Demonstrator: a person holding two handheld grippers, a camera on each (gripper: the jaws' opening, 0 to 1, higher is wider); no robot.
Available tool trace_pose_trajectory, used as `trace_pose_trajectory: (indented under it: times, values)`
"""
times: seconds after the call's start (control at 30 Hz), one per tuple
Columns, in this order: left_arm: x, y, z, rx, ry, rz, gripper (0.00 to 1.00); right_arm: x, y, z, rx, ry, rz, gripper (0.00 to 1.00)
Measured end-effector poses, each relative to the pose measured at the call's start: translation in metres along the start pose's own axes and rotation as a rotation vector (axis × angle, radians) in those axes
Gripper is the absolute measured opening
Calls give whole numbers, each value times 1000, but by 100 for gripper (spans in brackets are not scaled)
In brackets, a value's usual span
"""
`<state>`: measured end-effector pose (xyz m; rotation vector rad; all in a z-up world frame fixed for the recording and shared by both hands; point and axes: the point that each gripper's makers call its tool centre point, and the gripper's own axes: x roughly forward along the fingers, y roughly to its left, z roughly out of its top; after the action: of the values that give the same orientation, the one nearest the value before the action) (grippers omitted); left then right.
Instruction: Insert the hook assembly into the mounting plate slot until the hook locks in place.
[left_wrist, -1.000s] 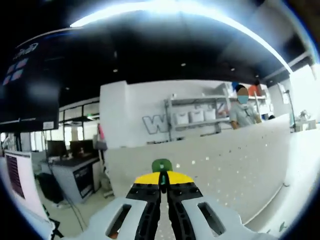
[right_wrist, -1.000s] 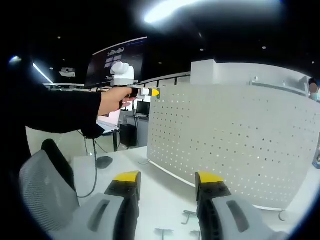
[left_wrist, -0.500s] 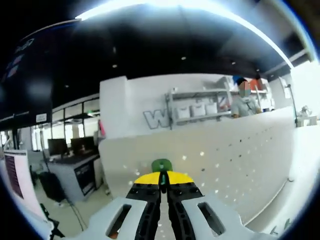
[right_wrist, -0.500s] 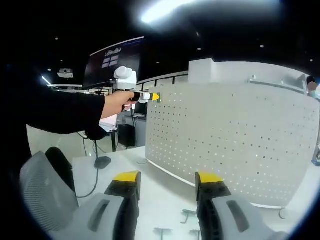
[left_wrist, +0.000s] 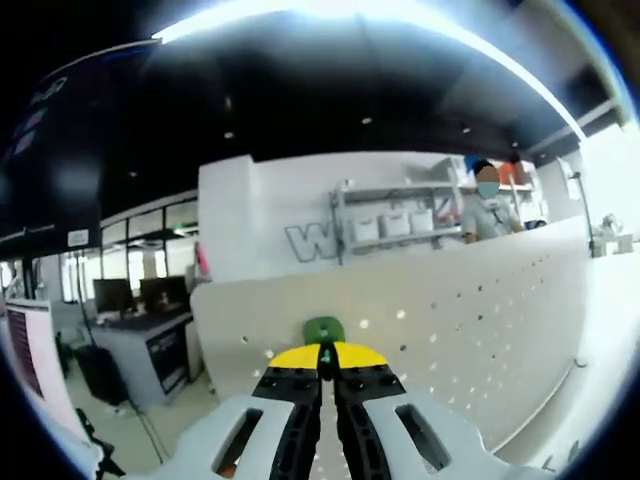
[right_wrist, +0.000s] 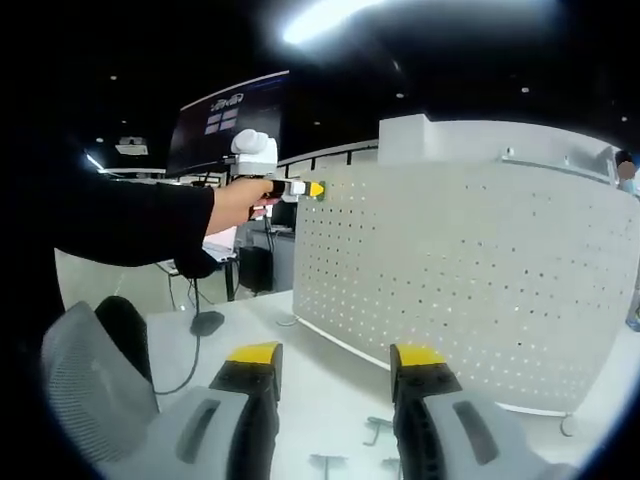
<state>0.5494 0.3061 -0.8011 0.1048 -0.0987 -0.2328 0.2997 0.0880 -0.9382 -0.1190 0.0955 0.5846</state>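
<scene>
Left claw (left_wrist: 321, 352), jaws pressed together, pinches a green hook assembly (left_wrist: 323, 329) at the upper left corner of the white perforated mounting plate (left_wrist: 470, 320). From the right gripper view, a hand (right_wrist: 240, 205) holds that claw against the plate's top corner. Right claw (right_wrist: 333, 356) hangs wide apart and empty over the white worktop (right_wrist: 320, 385), near small metal hooks (right_wrist: 375, 430) at the plate's foot.
</scene>
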Motion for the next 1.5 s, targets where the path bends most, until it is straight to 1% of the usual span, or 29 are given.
trace_pose_trajectory:
  times: [0.17, 0.37, 0.5, 0.6, 0.77, 0.93, 1.03, 1.17, 1.27, 1.5]
  values:
    - [4, -1, -5, 14, 11, 0, 3, 0, -1, 0, 1, -1, -2, 41]
    - [6, -2, -6, 76, 12, 6, 3, 0, -1, 0, 5, 1, -1, 41]
    - [4, -2, -6, 105, -3, 4, 3, 0, 0, -1, 4, 2, 1, 41]
    - [4, -2, -6, 109, -8, 3, 3, 0, 0, -1, 6, 3, 2, 41]
    - [2, -2, -5, 117, 1, -2, 4, 0, -1, -1, 8, 2, 2, 41]
    - [0, -2, -5, 96, 12, -7, 4, 0, 0, 0, 6, -1, 2, 41]
    - [-1, 0, -5, 87, 17, -2, 9, 0, 0, 0, 7, -1, 4, 41]
    - [-4, 0, -3, 90, 15, -6, 11, 0, 1, 0, 4, 1, 8, 40]
    - [-7, -1, -3, 87, 15, -4, 15, 0, 2, 0, 3, -1, 9, 40]
    - [-15, -8, 0, 85, 7, -20, 18, 0, 3, 0, 1, -1, 12, 40]
